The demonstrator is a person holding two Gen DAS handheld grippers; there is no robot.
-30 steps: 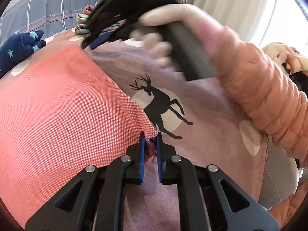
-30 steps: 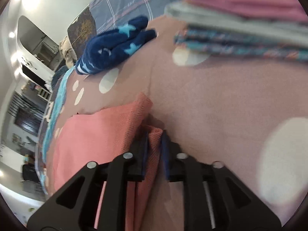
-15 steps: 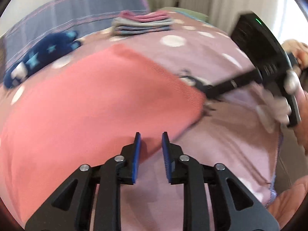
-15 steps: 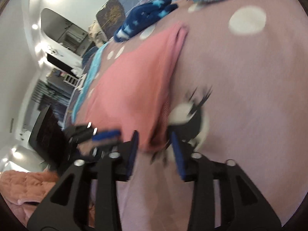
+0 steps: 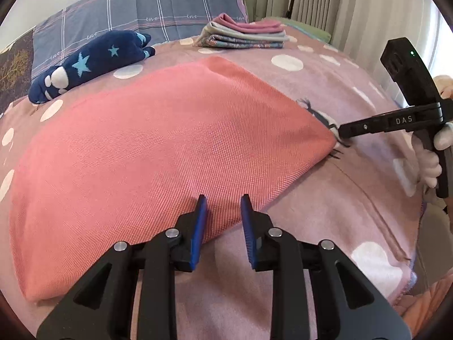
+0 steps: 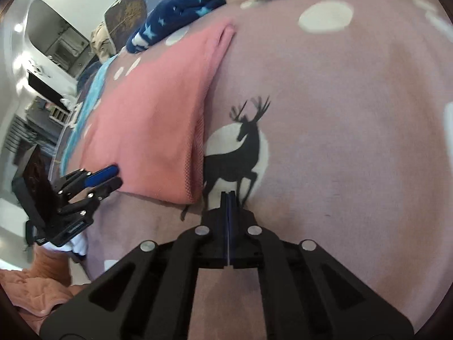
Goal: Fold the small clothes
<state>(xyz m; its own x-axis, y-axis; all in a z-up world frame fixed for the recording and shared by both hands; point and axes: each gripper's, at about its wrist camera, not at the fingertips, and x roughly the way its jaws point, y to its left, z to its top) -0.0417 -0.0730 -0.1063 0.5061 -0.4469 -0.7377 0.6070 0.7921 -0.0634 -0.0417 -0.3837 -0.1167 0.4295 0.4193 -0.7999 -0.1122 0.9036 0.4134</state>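
A salmon-pink cloth lies folded flat on the pink blanket; it also shows in the right wrist view. My left gripper is open and empty, its blue pads just above the cloth's near edge; it also shows in the right wrist view. My right gripper is shut and empty, over the black deer print, just right of the cloth's corner. In the left wrist view the right gripper sits at the cloth's right corner.
A stack of folded clothes lies at the far side of the bed. A navy star-patterned garment lies at the far left. A plaid pillow is behind, and curtains at the right. The blanket's edge drops off at right.
Both grippers have let go of the pink cloth, which now lies flat and folded. The left gripper opened and drew back; the right gripper opened, released, then shut empty beside the corner.
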